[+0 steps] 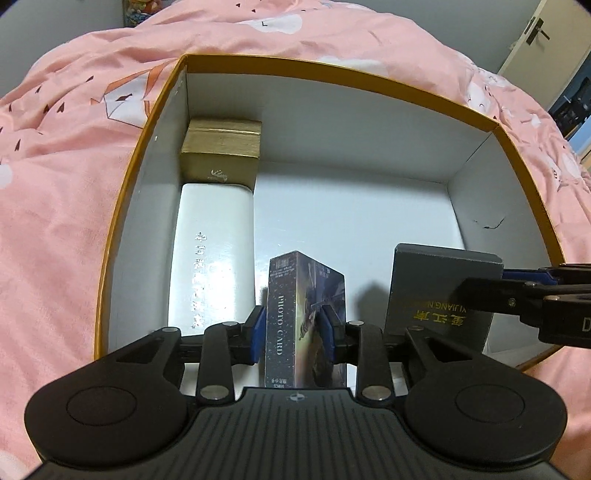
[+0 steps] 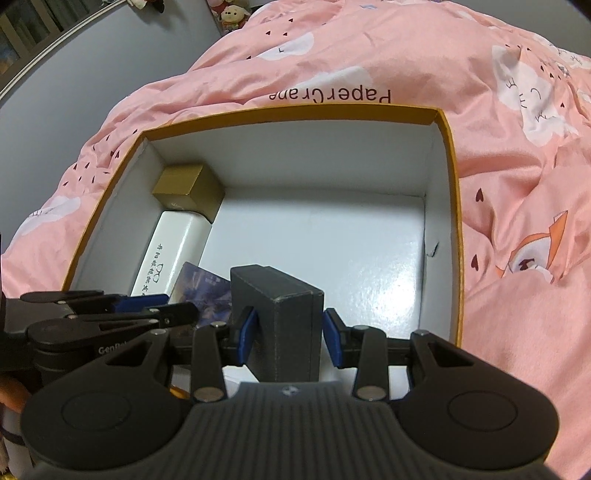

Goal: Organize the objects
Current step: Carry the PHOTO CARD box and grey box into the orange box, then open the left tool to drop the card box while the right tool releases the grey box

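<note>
A large open box with an orange rim [image 1: 332, 68] [image 2: 295, 109] lies on a pink bedcover. In its left part are a gold box [image 1: 221, 147] [image 2: 188, 188] in the far corner and a white case [image 1: 214, 251] [image 2: 170, 251] in front of it. A starry "PHOTO CARD" box [image 1: 284, 295] [image 2: 207, 291] stands beside the case, between the blue pads of my left gripper [image 1: 293, 328] [image 2: 173, 302], which look just off its sides. My right gripper [image 2: 290, 332] [image 1: 524, 280] is shut on a dark grey box [image 2: 284, 306] [image 1: 436, 288] with gold lettering, low near the big box's front wall.
The big box's white floor [image 1: 351, 221] is bare in the middle and right, with a small tear in the right wall [image 1: 487, 225]. The pink bedcover [image 2: 517, 221] surrounds the box. A door [image 1: 535, 33] and plush toys [image 2: 232, 14] are far behind.
</note>
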Motion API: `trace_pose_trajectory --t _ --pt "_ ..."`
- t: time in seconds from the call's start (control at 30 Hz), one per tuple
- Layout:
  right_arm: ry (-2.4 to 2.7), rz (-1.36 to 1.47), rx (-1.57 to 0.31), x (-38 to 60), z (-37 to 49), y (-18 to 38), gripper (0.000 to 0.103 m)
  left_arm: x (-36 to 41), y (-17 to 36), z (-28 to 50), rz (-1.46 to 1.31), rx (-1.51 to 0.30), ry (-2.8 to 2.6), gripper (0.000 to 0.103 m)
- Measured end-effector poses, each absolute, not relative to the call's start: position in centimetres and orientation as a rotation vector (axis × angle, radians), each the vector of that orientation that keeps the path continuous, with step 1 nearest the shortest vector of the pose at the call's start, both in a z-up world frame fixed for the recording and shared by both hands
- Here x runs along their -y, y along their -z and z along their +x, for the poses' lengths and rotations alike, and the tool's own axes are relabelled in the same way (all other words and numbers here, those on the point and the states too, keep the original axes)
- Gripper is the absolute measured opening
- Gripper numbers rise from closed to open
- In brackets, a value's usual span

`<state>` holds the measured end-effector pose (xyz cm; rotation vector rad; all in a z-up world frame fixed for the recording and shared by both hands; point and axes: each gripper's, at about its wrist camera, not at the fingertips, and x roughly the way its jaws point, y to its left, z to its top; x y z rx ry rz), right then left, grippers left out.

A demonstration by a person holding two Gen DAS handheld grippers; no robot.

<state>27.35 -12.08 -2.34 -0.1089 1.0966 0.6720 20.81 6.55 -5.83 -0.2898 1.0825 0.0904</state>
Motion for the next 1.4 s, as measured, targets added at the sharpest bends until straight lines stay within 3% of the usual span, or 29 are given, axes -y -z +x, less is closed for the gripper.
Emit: trace_pose_trajectory --t 0.37,0.83,1.27,1.4 --pt "-0.682 -0.149 -1.144 11.3 27.6 2.3 0.041 -6.0 5.2 20.7 -0.155 -1.05 -0.086 0.032" --pt "-0.731 -0.087 -1.374 9.8 31.3 4.2 0.041 -8.5 1.5 19.5 -0.332 -0.885 -0.002 0.032" --pt "-0.727 0.067 -1.531 10.3 33.3 7.1 0.042 -7.8 3.3 21.6 -0.309 -0.964 0.056 0.028" --pt "-0.723 -0.046 -1.556 9.0 32.9 8.1 0.052 -7.4 3.3 22.4 -0.275 -0.988 0.063 0.028"
